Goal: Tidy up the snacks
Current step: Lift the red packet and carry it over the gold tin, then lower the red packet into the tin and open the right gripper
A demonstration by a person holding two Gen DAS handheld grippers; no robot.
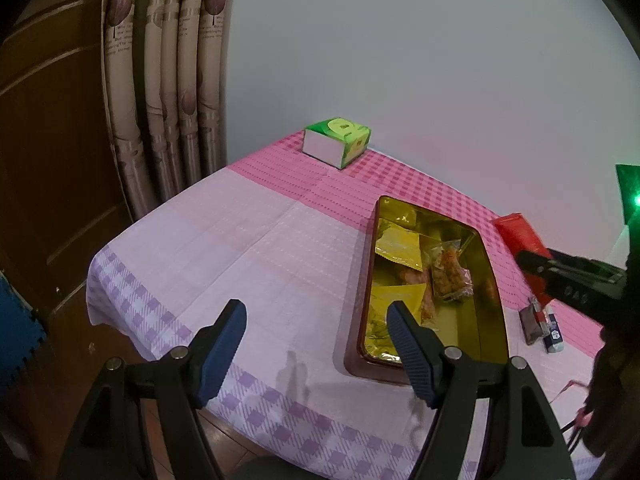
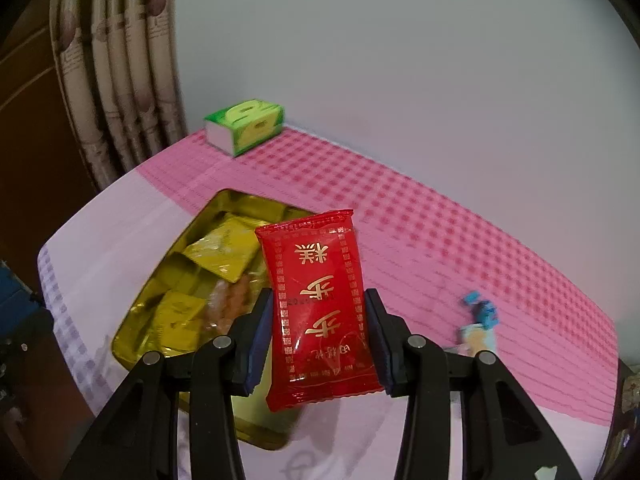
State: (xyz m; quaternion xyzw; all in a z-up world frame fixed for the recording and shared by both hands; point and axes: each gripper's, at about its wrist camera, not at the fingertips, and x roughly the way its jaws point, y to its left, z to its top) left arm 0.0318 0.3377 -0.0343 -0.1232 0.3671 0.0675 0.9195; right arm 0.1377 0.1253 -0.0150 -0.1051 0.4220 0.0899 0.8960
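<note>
Holding the red snack packet [image 2: 320, 312] upright in my right gripper [image 2: 320, 334], I aim at the gold tin [image 2: 160, 280] at ten o'clock; my left gripper [image 1: 316, 344] waits wide open, empty.

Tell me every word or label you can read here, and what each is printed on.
"步步糕": gold characters on the red packet, seen upside down, clamped in the right gripper.
Smaller gold print near that packet's lower end: too small to read.
Green tissue box: markings blurred.
Yellow sachets in the gold tin: print unreadable.
</note>
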